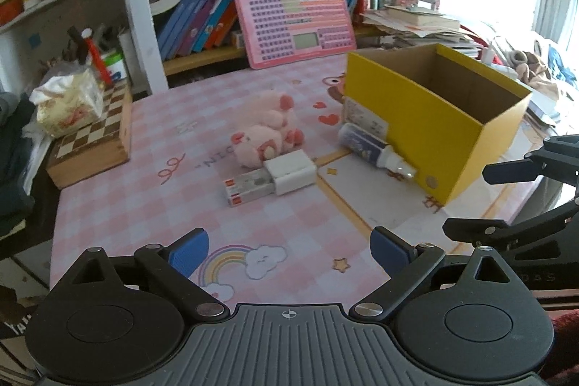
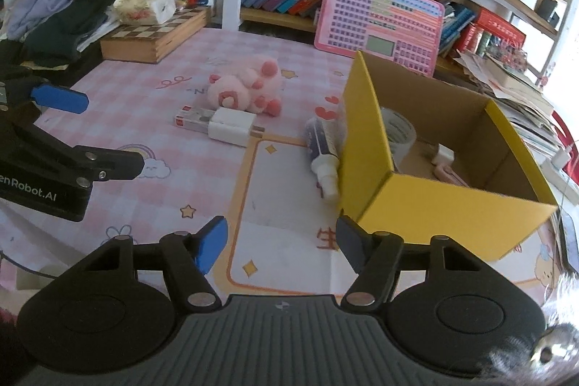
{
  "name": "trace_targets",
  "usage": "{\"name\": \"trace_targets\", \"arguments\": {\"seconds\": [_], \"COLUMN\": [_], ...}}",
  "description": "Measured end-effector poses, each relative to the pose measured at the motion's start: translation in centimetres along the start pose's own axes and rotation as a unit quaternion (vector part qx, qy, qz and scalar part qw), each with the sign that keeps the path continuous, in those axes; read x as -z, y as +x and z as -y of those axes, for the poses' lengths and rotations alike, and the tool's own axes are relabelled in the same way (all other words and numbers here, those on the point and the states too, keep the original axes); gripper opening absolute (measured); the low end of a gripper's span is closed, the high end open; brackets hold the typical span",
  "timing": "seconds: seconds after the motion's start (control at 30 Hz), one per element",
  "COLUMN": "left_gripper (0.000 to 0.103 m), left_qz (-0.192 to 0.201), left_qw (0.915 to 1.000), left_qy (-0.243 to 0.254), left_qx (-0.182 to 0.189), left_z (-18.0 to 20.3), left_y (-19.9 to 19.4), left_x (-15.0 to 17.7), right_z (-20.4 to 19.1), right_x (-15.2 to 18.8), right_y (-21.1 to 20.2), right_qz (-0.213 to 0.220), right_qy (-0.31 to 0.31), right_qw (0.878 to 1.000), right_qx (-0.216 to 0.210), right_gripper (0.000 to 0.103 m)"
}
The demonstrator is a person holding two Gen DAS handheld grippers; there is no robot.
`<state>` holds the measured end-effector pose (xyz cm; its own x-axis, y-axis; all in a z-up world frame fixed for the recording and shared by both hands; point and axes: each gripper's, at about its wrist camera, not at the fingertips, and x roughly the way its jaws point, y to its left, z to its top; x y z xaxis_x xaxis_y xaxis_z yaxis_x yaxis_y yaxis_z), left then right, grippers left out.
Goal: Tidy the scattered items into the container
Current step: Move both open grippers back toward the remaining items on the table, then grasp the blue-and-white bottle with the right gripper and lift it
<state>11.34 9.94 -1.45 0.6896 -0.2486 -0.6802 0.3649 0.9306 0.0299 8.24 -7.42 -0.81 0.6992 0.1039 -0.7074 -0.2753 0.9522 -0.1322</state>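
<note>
A yellow cardboard box (image 1: 427,118) (image 2: 427,201) stands open on the pink checked mat. Inside it lie a tape roll (image 2: 400,132), a small white plug (image 2: 443,154) and a pink item. A pink plush toy (image 1: 267,132) (image 2: 242,87) lies mid-mat. In front of it rest a white charger (image 1: 291,170) (image 2: 229,127) and a clear battery pack (image 1: 248,187) (image 2: 191,118). A spray bottle (image 1: 372,147) (image 2: 324,154) lies against the box's side. My left gripper (image 1: 289,252) is open, empty, short of the charger. My right gripper (image 2: 282,245) is open, empty, near the box corner.
A wooden chessboard box (image 1: 92,140) (image 2: 155,33) with a tissue pack (image 1: 68,104) sits at the mat's left. A pink keyboard toy (image 1: 295,22) (image 2: 380,20) leans on the bookshelf behind. Paper stacks (image 1: 416,24) lie at the right. Each gripper shows in the other's view.
</note>
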Motion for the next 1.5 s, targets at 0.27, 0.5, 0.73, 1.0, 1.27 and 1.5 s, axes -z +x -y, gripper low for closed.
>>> {"name": "trace_targets", "arguments": {"seconds": [0.27, 0.5, 0.73, 1.0, 1.27, 1.5], "left_gripper": [0.098, 0.098, 0.097, 0.098, 0.098, 0.098], "left_qz": [-0.005, -0.005, 0.000, 0.001, -0.004, 0.001], "left_qw": [0.9997, 0.9994, 0.9996, 0.9997, 0.9995, 0.9994], "left_qy": [-0.020, -0.030, -0.024, -0.023, -0.031, -0.034], "left_qx": [-0.010, -0.014, -0.016, -0.010, 0.000, 0.006], "left_z": [-1.9, -3.1, -4.0, -5.0, -5.6, -5.8], "left_y": [1.4, 2.6, 3.9, 4.5, 4.5, 4.5], "left_x": [-0.3, -0.9, -1.5, -1.8, -1.6, -2.0], "right_z": [-0.8, -1.5, -2.0, -1.9, -1.3, -1.3], "right_x": [-1.5, -3.2, -4.7, -7.0, -8.1, -8.2], "right_y": [1.9, 4.8, 8.3, 13.4, 17.3, 16.1], "right_qz": [0.001, 0.015, 0.019, 0.000, -0.049, -0.045], "right_qy": [-0.016, -0.025, -0.012, -0.027, -0.043, -0.030], "right_qw": [1.000, 0.998, 0.995, 0.990, 0.982, 0.988], "right_qx": [-0.005, 0.054, 0.096, 0.139, 0.178, 0.147], "right_gripper": [0.065, 0.036, 0.034, 0.029, 0.031, 0.025]}}
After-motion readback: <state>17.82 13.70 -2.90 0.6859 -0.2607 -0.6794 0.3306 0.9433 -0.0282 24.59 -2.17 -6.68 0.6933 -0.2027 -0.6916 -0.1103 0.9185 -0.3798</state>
